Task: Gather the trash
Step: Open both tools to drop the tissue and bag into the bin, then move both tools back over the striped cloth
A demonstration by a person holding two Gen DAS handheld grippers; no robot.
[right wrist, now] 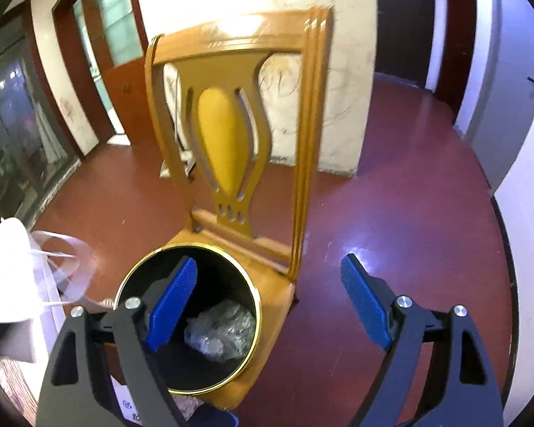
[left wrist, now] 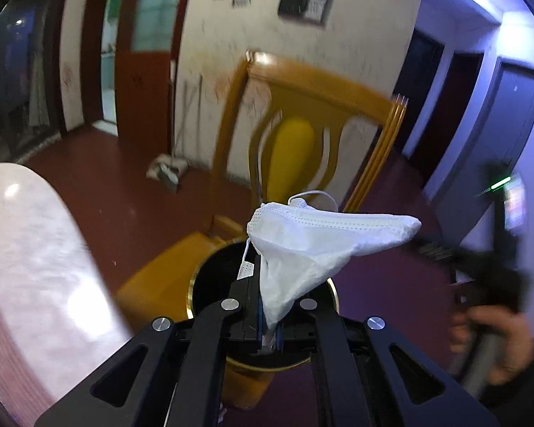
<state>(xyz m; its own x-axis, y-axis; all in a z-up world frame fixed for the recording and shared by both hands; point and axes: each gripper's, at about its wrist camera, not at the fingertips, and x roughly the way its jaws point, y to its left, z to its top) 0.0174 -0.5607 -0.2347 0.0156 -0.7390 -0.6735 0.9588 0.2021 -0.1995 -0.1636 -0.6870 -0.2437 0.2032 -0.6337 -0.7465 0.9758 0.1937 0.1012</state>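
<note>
My left gripper point(left wrist: 267, 306) is shut on a white face mask point(left wrist: 313, 238), which hangs out to the right above a black bin with a gold rim point(left wrist: 210, 277). The bin point(right wrist: 228, 267) stands on the seat of a yellow wooden chair point(right wrist: 231, 124) and holds crumpled clear plastic point(right wrist: 220, 331). My right gripper point(right wrist: 268, 302) is open and empty, its left blue pad point(right wrist: 174, 302) over the bin's mouth. The mask point(right wrist: 10, 277) with its ear loops shows blurred at the left edge of the right wrist view.
A pale marble tabletop point(left wrist: 28, 256) lies at the left. The chair point(left wrist: 302, 135) stands on a dark red floor point(right wrist: 409, 195) before a scuffed white wall. A crumpled bag point(left wrist: 167, 170) lies on the floor by the wall. The person's right hand point(left wrist: 495, 341) is at the right.
</note>
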